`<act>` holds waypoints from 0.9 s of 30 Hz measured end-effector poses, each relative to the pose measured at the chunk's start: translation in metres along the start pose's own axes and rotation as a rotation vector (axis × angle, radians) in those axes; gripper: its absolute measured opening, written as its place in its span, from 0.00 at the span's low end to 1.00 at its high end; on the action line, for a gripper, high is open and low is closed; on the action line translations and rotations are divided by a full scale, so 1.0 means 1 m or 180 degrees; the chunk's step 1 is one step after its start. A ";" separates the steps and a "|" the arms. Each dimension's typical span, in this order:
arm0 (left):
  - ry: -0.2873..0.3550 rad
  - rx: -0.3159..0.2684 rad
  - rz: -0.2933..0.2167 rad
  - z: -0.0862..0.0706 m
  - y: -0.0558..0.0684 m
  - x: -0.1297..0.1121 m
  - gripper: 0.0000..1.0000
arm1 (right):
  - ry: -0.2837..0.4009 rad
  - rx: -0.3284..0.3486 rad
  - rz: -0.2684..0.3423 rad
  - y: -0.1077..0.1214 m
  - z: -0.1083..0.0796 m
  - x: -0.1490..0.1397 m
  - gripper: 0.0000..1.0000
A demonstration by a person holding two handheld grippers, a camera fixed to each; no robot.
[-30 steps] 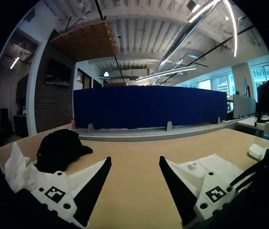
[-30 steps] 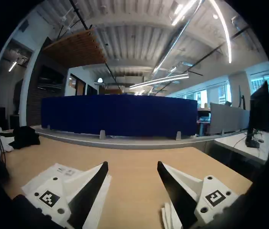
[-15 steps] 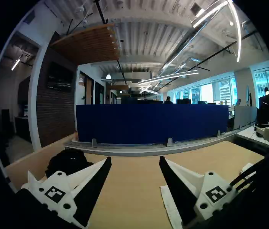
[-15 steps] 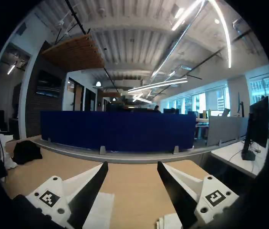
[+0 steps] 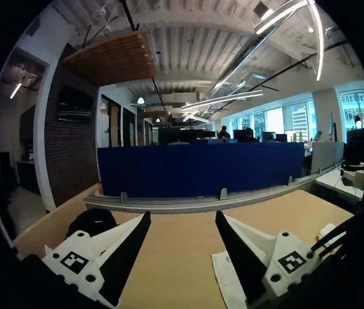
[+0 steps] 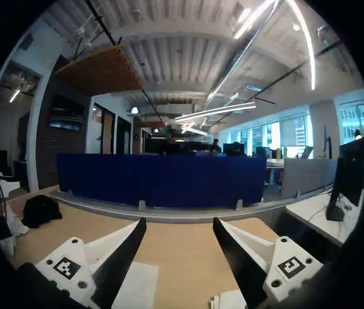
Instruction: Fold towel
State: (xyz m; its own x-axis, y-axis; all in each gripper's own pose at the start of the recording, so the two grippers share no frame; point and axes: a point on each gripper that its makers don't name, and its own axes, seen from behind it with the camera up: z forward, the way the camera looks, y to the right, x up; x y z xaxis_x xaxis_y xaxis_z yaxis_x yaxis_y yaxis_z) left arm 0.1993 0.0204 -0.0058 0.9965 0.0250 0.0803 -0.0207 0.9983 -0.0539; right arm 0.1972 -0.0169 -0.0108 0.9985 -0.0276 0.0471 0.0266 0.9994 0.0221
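Both released, left tool (image 5: 182,213) and right tool (image 6: 179,220) hang over the bench (image 5: 179,268); towel (image 5: 221,269) at five o'clock, barely visible, so descending could miss its edge.

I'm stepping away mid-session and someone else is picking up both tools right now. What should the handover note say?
Left tool: open, empty, held over the wooden table.
Right tool: open, empty, also over the table.
Towel: white, flat on the wood, partly under the left tool's right finger. Neither tool grips it.
Also there: a black cap at the table's far left and a white cloth stack near the right tool.
Done: no fold can be confirmed from these views.
Left: lower the tools, grip a towel edge, fold.
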 end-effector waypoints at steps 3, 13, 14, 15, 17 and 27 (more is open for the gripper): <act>-0.0056 -0.0119 0.0036 -0.002 0.010 0.001 0.93 | -0.0055 0.0088 -0.0063 -0.005 -0.002 0.001 1.00; -0.0338 -0.0649 0.0166 -0.007 0.045 -0.011 0.93 | -0.0369 0.0602 -0.0324 -0.038 -0.007 -0.007 1.00; -0.0366 -0.0703 0.0189 -0.008 0.048 -0.013 0.93 | -0.0410 0.0668 -0.0352 -0.043 -0.007 -0.009 1.00; -0.0392 -0.0761 0.0215 -0.009 0.052 -0.014 0.93 | -0.0456 0.0740 -0.0383 -0.048 -0.008 -0.010 1.00; -0.0428 -0.0860 0.0262 -0.010 0.058 -0.015 0.93 | -0.0539 0.0867 -0.0437 -0.057 -0.009 -0.013 1.00; -0.0577 -0.1065 0.0380 -0.007 0.070 -0.035 0.93 | -0.0772 0.1147 -0.0665 -0.078 -0.010 -0.033 1.00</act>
State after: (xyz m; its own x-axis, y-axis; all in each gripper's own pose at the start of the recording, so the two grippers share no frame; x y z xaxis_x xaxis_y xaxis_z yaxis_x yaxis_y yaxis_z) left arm 0.1636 0.0892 -0.0190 0.9574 0.1786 0.2267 -0.0781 0.9165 -0.3924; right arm 0.1632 -0.0936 -0.0242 0.9325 -0.2738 0.2355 0.1643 0.9023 0.3985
